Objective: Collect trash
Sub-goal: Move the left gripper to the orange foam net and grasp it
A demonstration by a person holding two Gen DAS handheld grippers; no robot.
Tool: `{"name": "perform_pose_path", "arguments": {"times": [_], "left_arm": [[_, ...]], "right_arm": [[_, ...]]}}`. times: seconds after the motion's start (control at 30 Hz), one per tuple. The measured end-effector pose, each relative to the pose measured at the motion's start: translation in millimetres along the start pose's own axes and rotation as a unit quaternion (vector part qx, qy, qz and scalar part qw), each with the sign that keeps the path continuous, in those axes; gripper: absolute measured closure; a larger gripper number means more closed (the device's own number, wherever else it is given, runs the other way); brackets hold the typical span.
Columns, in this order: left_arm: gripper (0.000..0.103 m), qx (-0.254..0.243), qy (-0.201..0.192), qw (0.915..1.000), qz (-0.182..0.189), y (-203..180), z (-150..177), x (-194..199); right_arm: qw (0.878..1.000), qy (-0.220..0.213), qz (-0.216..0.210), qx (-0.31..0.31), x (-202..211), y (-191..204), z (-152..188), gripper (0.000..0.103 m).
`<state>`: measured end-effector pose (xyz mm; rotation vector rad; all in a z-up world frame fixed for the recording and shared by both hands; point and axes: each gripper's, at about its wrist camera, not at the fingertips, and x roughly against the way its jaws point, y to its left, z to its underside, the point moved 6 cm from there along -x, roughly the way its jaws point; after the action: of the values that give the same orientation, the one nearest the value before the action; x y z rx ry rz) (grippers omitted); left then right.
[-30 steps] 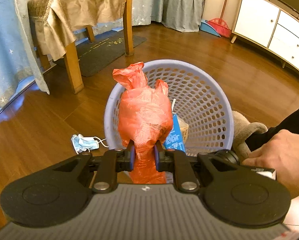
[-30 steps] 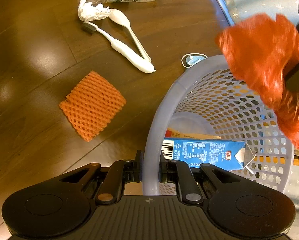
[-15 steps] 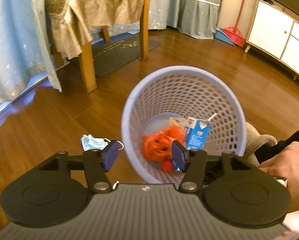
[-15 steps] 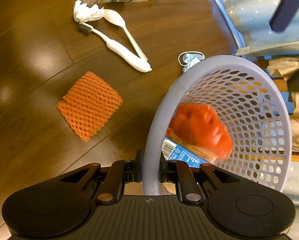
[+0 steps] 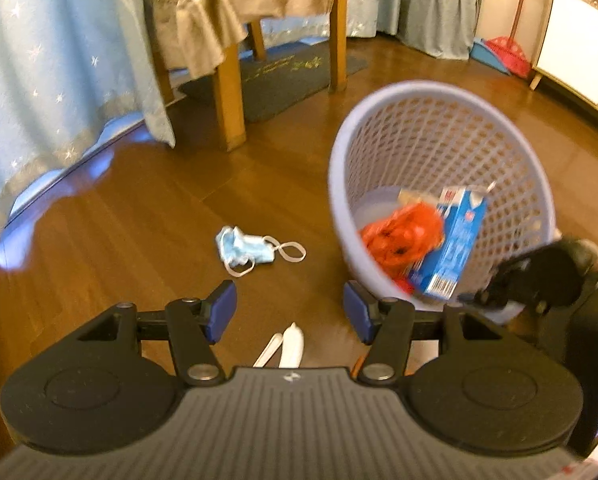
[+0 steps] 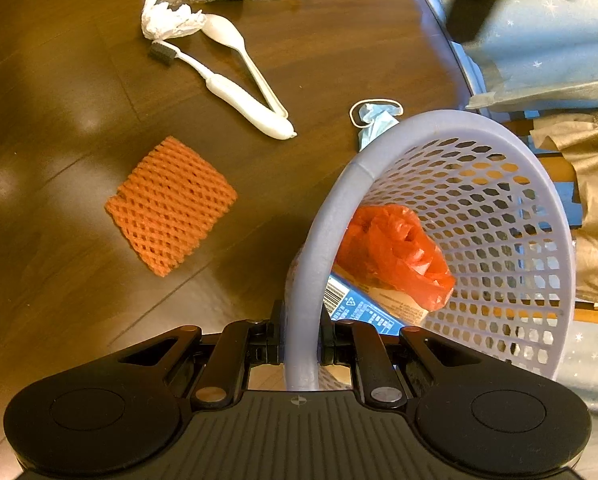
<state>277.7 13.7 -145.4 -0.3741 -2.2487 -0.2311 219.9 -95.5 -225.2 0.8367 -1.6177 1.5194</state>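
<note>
The left claw (image 5: 287, 316) has sprung open and the orange bag (image 6: 391, 256) now lies in the basket (image 6: 451, 124).

The left hand-held gripper (image 5: 287, 314) is showing a matte black body with two round side lobes, a ribbed grey plate bearing a small white emblem, silver pivot screws on black linkage arms, and blue pads on its fingers (image 5: 221, 312). The right hand-held gripper (image 6: 301, 344) is wearing the same black shell, with one copper-toned and one silver screw.
</note>
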Motion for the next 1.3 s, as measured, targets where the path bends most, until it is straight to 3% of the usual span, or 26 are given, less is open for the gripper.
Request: {"name": "perform_pose_path", "arguments": {"times": [0.17, 0.63, 1.07, 1.17, 1.3], "left_arm": [[0.047, -0.011, 0.015, 0.9998, 0.002, 0.3, 30.7, -9.9], [0.045, -0.077, 0.084, 0.9887, 0.098, -49.1, 103.6, -69.6], [0.044, -0.04, 0.126, 0.9834, 0.124, -72.6, 138.1, -124.9], [0.044, -0.034, 0.134, 0.983, 0.121, -72.7, 143.7, -133.2], [0.052, -0.036, 0.142, 0.982, 0.119, -75.1, 149.2, -139.2]], "right_arm": [[1.0, -0.004, 0.009, 0.009, 0.1, -1.7, 2.1, 0.093], [0.999, -0.001, 0.026, 0.028, -1.2, -0.3, 12.0, 0.093], [1.0, 0.001, 0.021, 0.022, -3.2, -2.6, 10.1, 0.093], [1.0, 0.006, 0.012, 0.022, -5.3, -0.4, 10.9, 0.099], [1.0, 0.007, 0.009, 0.026, -6.8, 4.5, 11.8, 0.102]]}}
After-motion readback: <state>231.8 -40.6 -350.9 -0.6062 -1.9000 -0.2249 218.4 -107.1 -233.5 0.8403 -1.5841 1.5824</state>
